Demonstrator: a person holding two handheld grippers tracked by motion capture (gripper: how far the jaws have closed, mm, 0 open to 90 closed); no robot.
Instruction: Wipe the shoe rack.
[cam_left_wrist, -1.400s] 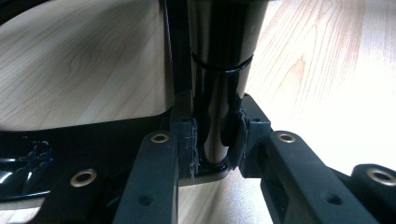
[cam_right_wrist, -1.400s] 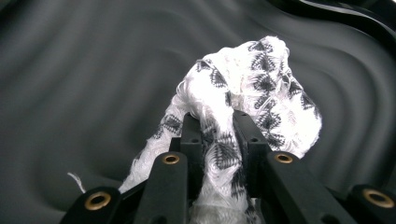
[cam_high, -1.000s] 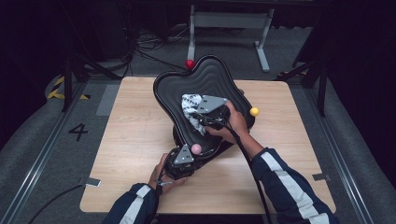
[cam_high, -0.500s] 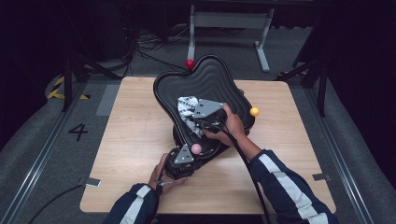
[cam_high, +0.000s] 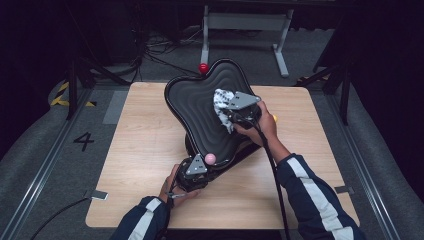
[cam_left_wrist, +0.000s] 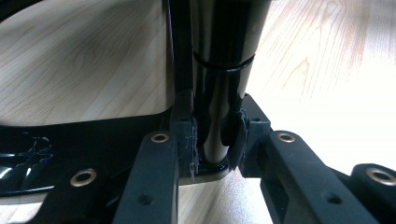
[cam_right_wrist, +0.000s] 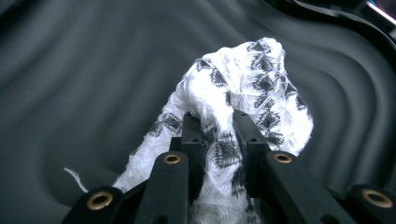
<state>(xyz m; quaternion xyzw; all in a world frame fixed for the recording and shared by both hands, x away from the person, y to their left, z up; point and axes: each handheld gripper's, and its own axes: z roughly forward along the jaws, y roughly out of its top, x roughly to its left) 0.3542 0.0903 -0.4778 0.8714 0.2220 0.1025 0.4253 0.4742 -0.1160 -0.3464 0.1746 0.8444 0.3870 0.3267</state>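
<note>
A black tray (cam_high: 197, 107) with a rippled surface is propped at a tilt on the wooden table (cam_high: 140, 145). My left gripper (cam_high: 203, 161) is shut on its near rim; in the left gripper view the pads (cam_left_wrist: 233, 135) pinch the glossy black tray edge (cam_left_wrist: 219, 60) from both sides. My right gripper (cam_high: 226, 115) is shut on a crumpled white cloth (cam_high: 220, 100) with a black pattern and presses it against the tray's upper right part. In the right gripper view the cloth (cam_right_wrist: 254, 88) bulges out past the jaws onto the tray surface (cam_right_wrist: 93, 70).
A pink ball (cam_high: 210, 158) sits by the tray's near rim beside the left gripper. A red ball (cam_high: 203, 67) lies at the table's far edge behind the tray. A yellow ball (cam_high: 274, 118) peeks out behind the right hand. A metal stand (cam_high: 245, 22) is on the floor beyond.
My right gripper has carried the cloth across the tray from its middle toward its right side. The left gripper has kept its hold on the rim.
</note>
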